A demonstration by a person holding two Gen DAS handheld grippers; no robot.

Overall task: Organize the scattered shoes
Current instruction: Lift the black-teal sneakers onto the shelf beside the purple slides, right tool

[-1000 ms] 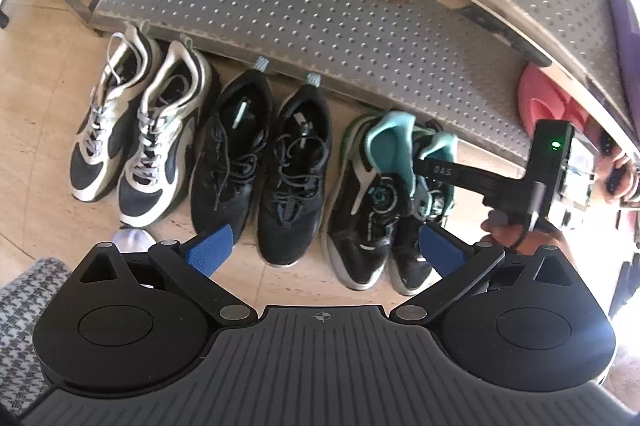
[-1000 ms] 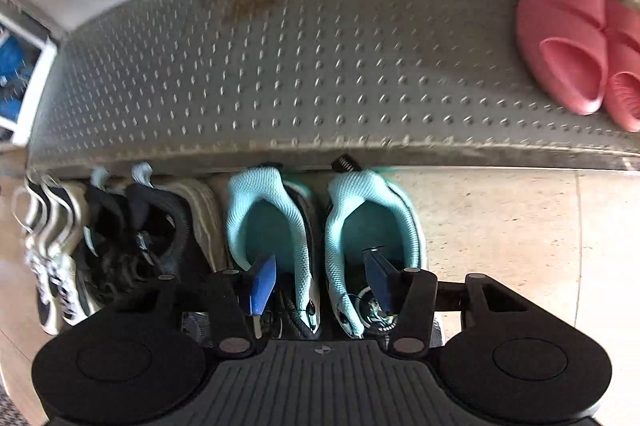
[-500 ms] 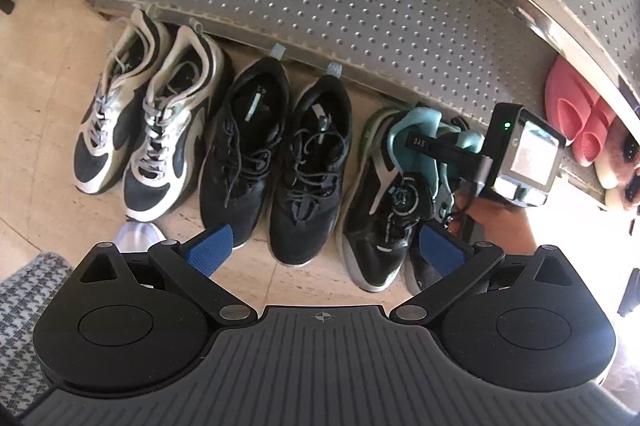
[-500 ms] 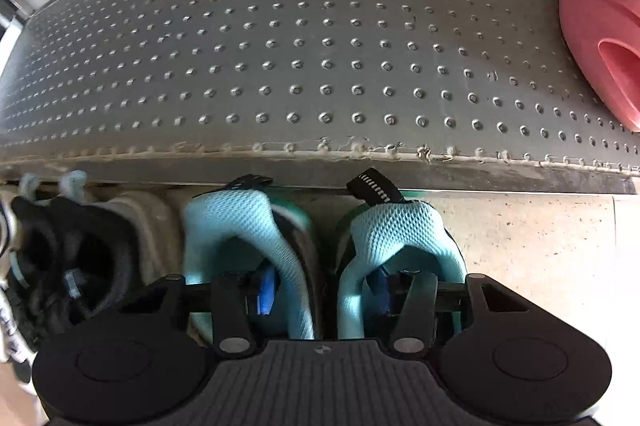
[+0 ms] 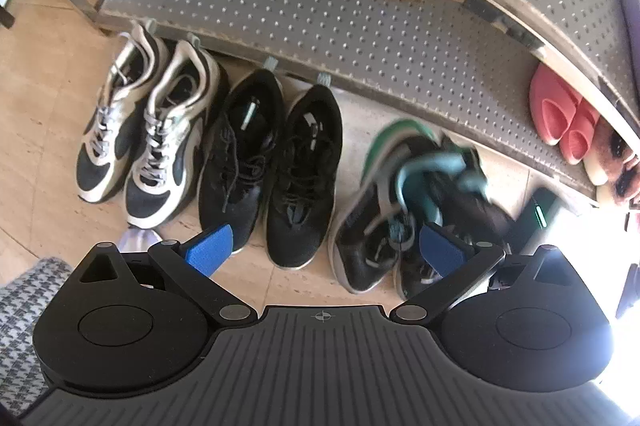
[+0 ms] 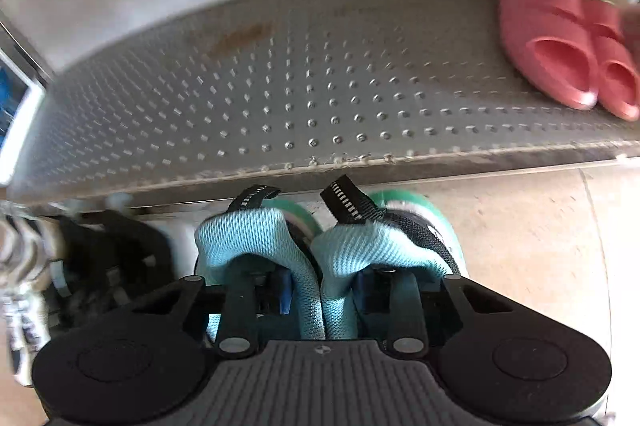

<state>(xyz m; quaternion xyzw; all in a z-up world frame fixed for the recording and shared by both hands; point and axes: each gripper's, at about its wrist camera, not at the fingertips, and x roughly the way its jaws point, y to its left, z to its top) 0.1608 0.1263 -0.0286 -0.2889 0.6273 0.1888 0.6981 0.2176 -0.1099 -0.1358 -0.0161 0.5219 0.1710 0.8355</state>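
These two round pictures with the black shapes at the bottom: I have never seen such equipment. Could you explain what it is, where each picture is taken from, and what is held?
There is no robot arm here. A person holds a hand tool with two fingers in each hand, and each tool carries a wide-angle camera that looks along its fingers. The black shapes are the tools themselves.

The left view looks down at the floor. The left gripper is open and holds nothing. Below it stand white and black sneakers, black sneakers and the teal-lined sneakers, blurred, in a row before a grey shoe rack.

In the right view, the right gripper has one finger inside each teal-lined sneaker. Its jaws have just been closing and pinch the two inner collars together. Pink slippers lie on the rack.
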